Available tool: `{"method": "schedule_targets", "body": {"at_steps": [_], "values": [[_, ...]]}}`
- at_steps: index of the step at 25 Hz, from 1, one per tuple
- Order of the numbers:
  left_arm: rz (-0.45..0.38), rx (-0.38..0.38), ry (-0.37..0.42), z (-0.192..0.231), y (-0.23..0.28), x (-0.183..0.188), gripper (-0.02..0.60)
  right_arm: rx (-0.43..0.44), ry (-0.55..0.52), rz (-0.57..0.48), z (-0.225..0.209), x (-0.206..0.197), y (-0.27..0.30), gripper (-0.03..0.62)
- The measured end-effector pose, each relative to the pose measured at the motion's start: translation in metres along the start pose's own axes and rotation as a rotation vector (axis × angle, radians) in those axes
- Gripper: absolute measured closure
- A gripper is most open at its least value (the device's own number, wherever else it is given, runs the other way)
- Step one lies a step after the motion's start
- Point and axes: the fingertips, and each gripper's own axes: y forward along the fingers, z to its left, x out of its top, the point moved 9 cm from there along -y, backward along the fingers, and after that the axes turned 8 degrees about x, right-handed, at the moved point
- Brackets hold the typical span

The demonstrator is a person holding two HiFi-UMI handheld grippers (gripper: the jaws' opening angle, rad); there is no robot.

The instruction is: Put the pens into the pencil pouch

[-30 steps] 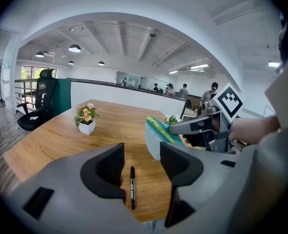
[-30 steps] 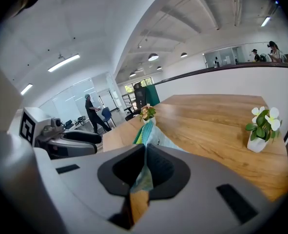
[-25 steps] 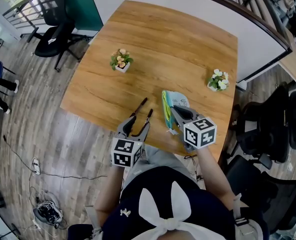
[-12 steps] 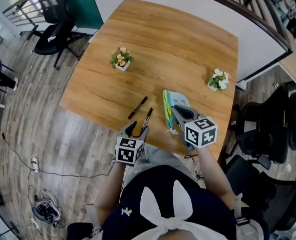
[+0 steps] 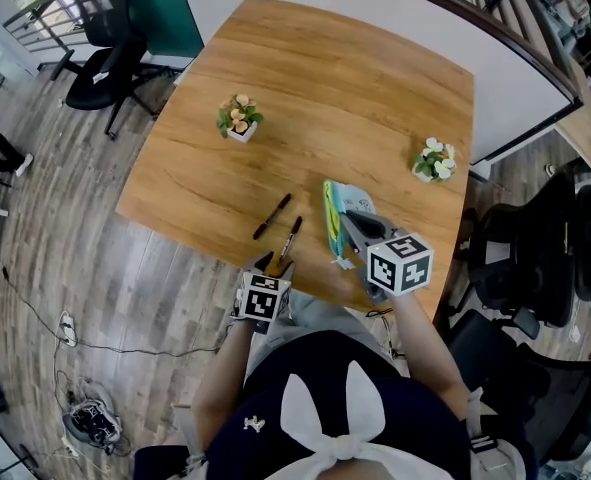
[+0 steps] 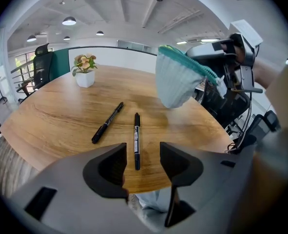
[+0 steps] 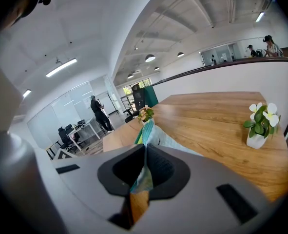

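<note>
Head view: the left gripper [image 5: 275, 263] sits at the table's [image 5: 325, 78] near edge, lower centre of the frame, its jaws spread and empty. Just above it lie two pens, a nearer pen [image 5: 291, 238] and a farther pen [image 5: 273, 216], side by side but apart. To their right the right gripper [image 5: 347, 220] holds the pencil pouch [image 5: 355, 200] off the wood. Two potted plants stand at upper left [image 5: 238, 118] and centre right [image 5: 435, 160].

Left gripper view: the nearer pen [image 6: 136, 140] lies lengthwise in line with the gap between the parted jaws, with neither pad touching it. The farther pen [image 6: 107, 122] lies slanted to its left. The one pouch hangs at upper right.

Right gripper view: the jaws are clamped together on a fold of the pouch's teal edge at frame centre.

Neither pen is in the pouch, so this looks like the approach for the first pick. The next move likely calls for lowering the left jaws astride the nearer pen and closing on its barrel, then carrying it to the pouch mouth.
</note>
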Motion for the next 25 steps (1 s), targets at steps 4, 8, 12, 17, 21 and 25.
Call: {"method": "schedule_targets", "body": {"at_steps": [4, 8, 12, 17, 21, 25], "values": [[0.028, 0.005, 0.014, 0.000, 0.009, -0.007, 0.360, 0.004, 0.002, 0.003, 0.000, -0.001, 0.001, 0.568], [0.040, 0.021, 0.048, 0.000, 0.017, -0.010, 0.368, 0.005, 0.003, 0.005, 0.001, -0.003, 0.002, 0.568], [0.076, 0.029, 0.060, -0.002, 0.022, -0.012, 0.390, 0.002, 0.003, 0.010, 0.000, -0.006, 0.000, 0.568], [0.093, 0.054, 0.076, -0.003, 0.026, -0.012, 0.416, 0.001, 0.010, 0.011, 0.000, -0.008, 0.000, 0.568], [0.095, 0.080, 0.089, -0.001, 0.025, -0.012, 0.461, 0.000, 0.015, 0.013, 0.000, -0.009, 0.000, 0.568], [0.097, 0.089, 0.107, 0.000, 0.026, -0.013, 0.486, -0.002, 0.017, 0.014, -0.002, -0.010, 0.001, 0.568]]}}
